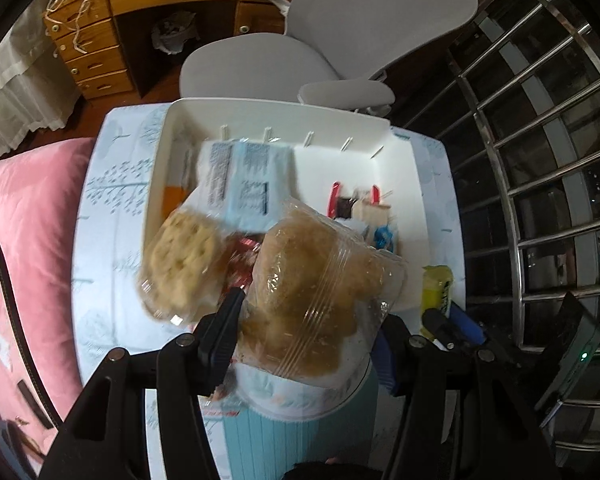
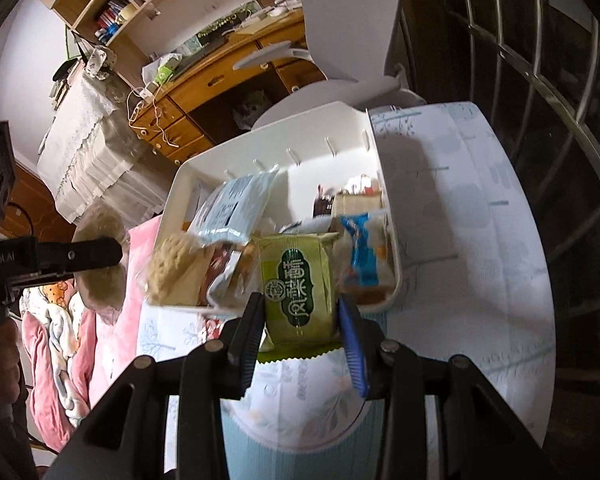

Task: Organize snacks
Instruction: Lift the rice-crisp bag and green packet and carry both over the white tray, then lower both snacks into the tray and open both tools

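Indoor light, moderately bright, coming from above. Both views carry heavy fisheye bending, with dark vignette corners. Window bars (image 1: 540,168) curve hard at the right edge; the glass behind is black. Glare streaks on the clear-wrapped pastry (image 1: 320,288). Motion blur smears the white bin (image 2: 284,148) contents in both views. A soft shadow falls on the patterned surface (image 2: 460,200) beside the bin.

The left gripper (image 1: 306,340) points steeply downward, its two black fingers (image 1: 224,332) pressed against the sides of a clear bag of brown bread (image 1: 312,292) that sticks out beyond the fingertips. The right gripper (image 2: 302,320) also tilts downward, its jaws clamped on a green snack packet (image 2: 298,284) standing upright between the pads.
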Motion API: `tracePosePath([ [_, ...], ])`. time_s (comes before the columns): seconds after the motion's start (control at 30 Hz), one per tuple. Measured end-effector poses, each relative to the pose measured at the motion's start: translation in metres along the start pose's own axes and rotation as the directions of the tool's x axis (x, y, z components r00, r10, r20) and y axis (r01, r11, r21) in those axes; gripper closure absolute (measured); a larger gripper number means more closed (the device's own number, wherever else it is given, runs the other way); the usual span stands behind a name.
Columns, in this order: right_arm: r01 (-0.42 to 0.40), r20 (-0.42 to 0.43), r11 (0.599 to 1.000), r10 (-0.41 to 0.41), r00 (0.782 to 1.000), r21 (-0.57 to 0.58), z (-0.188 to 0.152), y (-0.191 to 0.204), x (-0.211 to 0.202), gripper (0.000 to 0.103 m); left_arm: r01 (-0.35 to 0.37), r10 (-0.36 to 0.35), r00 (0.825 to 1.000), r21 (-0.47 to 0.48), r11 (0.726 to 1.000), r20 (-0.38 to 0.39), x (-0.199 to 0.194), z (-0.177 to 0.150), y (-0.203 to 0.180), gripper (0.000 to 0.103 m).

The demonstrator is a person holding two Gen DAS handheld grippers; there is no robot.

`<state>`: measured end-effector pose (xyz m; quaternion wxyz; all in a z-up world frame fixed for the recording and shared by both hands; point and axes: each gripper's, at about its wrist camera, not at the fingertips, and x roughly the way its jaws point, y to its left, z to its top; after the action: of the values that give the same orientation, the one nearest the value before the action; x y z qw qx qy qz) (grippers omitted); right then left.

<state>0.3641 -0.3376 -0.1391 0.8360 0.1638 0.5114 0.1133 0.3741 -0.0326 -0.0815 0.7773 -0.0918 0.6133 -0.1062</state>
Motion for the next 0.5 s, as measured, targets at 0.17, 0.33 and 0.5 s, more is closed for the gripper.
tracePosePath([
  [0.17, -0.007, 0.042, 0.999, 0.009, 0.999, -0.036, 0.008, -0.010, 0.018, 0.066, 0.018, -0.018, 1.000, 0.022, 1.000, 0.005, 0.028, 0.016, -0.009, 0.047],
  [0.33, -0.012, 0.062, 0.999, 0.014, 0.998, -0.031, 0.011, -0.019, 0.031, 0.065, 0.041, -0.041, 0.999, 0.021, 0.999, -0.004, 0.055, 0.026, -0.014, 0.044],
  [0.5, -0.031, 0.067, 0.999, 0.032, 0.997, -0.011, 0.012, -0.024, 0.038, 0.045, 0.061, -0.061, 0.998, 0.001, 0.998, -0.016, 0.068, 0.026, -0.011, 0.029],
])
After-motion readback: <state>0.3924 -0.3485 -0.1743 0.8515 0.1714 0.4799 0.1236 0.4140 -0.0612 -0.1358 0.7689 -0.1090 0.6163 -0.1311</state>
